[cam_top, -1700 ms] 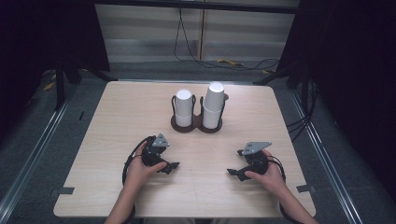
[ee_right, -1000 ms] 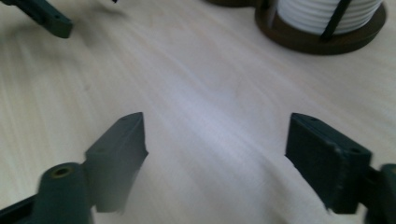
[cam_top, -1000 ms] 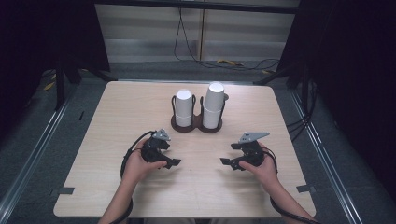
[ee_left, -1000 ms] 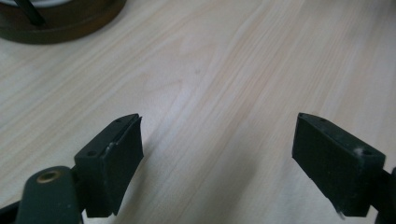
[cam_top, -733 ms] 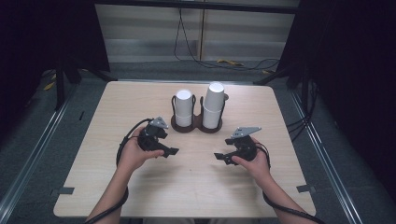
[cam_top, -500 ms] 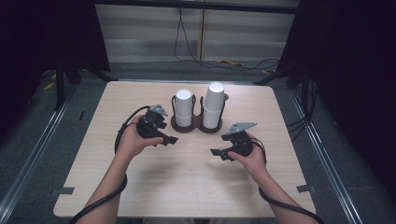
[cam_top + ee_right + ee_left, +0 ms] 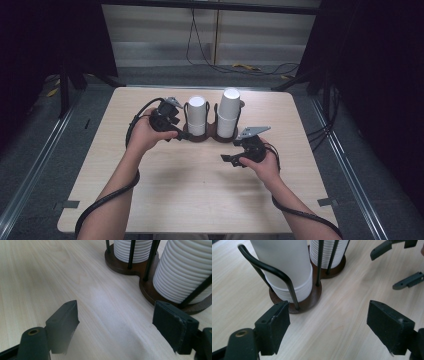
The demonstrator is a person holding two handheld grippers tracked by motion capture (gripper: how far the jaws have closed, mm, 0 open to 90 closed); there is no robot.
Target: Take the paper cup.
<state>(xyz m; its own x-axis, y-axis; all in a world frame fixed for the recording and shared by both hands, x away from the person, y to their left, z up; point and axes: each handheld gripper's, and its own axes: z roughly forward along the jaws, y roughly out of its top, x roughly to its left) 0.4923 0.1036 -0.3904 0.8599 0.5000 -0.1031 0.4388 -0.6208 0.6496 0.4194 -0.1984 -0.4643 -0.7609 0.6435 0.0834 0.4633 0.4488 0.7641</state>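
Evidently the left gripper [image 7: 176, 131] hangs beside the shorter stack of white ribbed paper cups [image 7: 197, 116] in the dark wooden wire-post holder [image 7: 312, 296], jaws wide and empty, seemingly to grasp it; the right gripper [image 7: 229, 159] waits nearby, likewise agape.

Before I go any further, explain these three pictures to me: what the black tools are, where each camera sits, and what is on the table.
A person holds a hand-held two-jaw gripper in each hand; there is no robot arm. The high view looks down on the wooden table from above. The left gripper sits close beside the cup holder, a dark double base with wire posts holding two stacks of white paper cups. The right gripper hovers nearer the person. The other two pictures come from cameras riding on each gripper, looking along its own black jaws. Both stand open with only table between them; the left jaws have just been closing a little. Nothing is held.
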